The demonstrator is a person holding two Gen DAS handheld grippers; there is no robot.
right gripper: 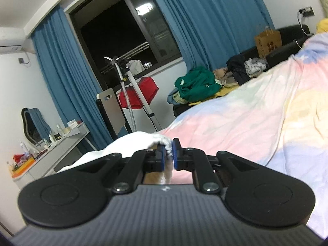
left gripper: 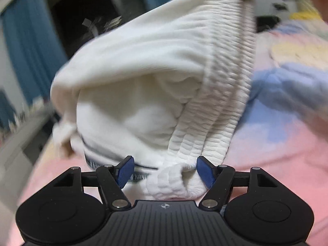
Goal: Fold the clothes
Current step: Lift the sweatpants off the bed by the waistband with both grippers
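Hanging above the bed [left gripper: 276,164], the white garment [left gripper: 155,65] fills most of the left wrist view – its ribbed waistband [left gripper: 225,94] runs down to the left gripper [left gripper: 165,171]. This gripper stands spread, and the bunched end of the waistband lies between the blue pads [left gripper: 125,171] without being pressed. The right gripper [right gripper: 168,153] is pressed together and pinches a white fold of the garment [right gripper: 141,141] between its pads – the cloth drapes away to the left of it. Beyond are the pastel bed cover [right gripper: 246,112], blue curtains [right gripper: 65,78], a dark window [right gripper: 114,37] and a pile of clothes [right gripper: 196,84] near the bed
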